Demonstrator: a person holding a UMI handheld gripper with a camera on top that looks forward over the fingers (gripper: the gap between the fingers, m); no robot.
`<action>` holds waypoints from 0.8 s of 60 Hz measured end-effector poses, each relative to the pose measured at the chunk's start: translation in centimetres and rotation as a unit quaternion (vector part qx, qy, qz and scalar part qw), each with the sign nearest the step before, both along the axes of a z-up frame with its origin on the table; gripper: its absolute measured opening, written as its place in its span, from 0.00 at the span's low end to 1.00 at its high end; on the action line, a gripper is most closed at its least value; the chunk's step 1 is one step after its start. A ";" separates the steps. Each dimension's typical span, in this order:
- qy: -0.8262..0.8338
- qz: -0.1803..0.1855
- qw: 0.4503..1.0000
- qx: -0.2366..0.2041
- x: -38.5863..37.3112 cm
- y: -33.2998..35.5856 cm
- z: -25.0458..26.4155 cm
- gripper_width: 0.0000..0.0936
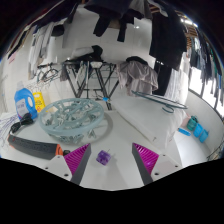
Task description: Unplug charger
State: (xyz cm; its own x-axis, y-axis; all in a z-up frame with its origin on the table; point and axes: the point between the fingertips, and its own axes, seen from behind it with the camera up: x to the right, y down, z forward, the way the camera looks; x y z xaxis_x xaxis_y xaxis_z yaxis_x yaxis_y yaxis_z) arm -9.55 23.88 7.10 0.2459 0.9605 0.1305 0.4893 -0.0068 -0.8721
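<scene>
My gripper is open and held low over a white table. Its magenta pads show on both fingers. A small purple cube-like thing lies on the table between the fingers, nearer the left one, with a gap on each side. I cannot tell whether it is the charger. No cable or socket shows near it.
A clear round dish sits just beyond the fingers to the left. A long black object lies by the left finger. A blue bottle stands far left. Blue items lie right. A black rack and hanging clothes stand behind.
</scene>
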 end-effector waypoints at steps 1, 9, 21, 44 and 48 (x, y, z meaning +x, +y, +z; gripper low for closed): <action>0.001 -0.001 1.000 -0.003 0.9 -0.3 0.8 0.91; 0.009 0.009 1.000 -0.024 10.2 -3.8 7.4 0.91; -0.022 0.021 0.999 -0.037 26.1 -9.0 12.5 0.91; -0.029 0.028 0.999 -0.035 41.8 -12.7 14.3 0.91; -0.031 0.031 0.999 -0.030 42.6 -12.9 14.1 0.91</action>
State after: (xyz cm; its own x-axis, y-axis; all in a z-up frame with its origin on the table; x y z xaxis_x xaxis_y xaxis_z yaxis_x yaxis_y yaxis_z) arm 33.07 10.94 21.19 0.1799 0.9800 0.0845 0.5435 -0.0275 -0.8390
